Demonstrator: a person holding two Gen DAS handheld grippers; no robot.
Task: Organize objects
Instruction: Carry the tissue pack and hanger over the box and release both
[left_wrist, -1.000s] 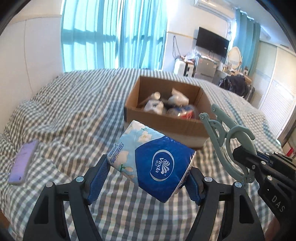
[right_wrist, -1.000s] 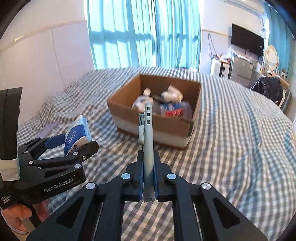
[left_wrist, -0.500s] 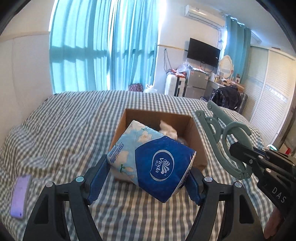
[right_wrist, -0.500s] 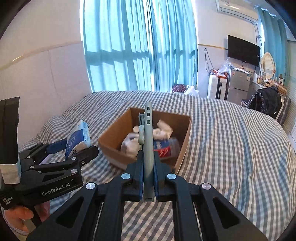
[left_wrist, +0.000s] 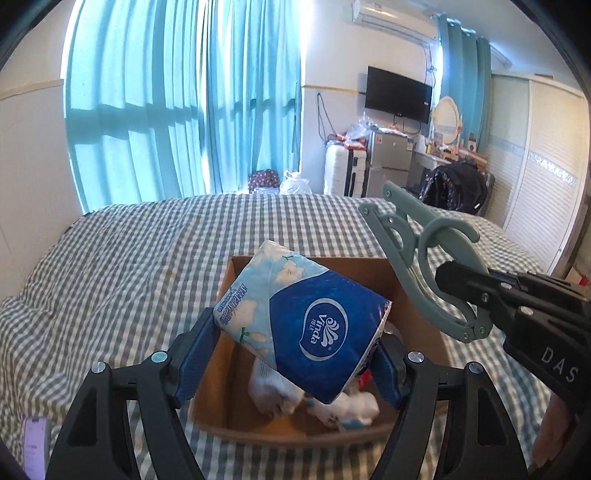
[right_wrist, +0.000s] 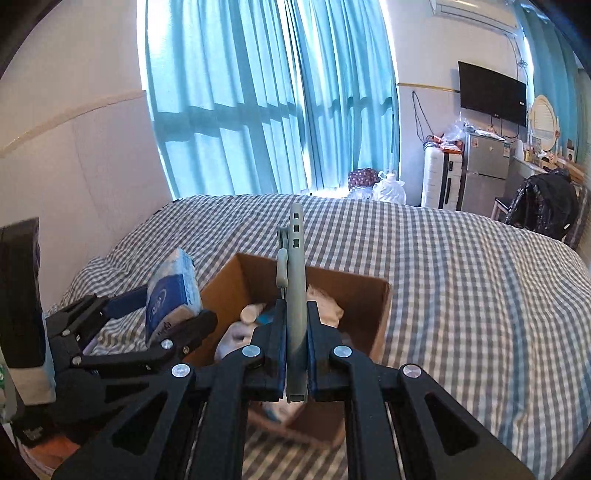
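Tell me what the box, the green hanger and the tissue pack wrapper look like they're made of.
Box: brown cardboard, matte, with a raw cut rim. Green hanger: likely moulded plastic, uniform dull sage with rivet-like pivot joints. Tissue pack wrapper: probably thin plastic film, glossy and wrinkled, printed in blue with flowers.

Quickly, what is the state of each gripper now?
Left gripper: closed, holding the tissue pack.
Right gripper: closed, holding the green folding hanger.
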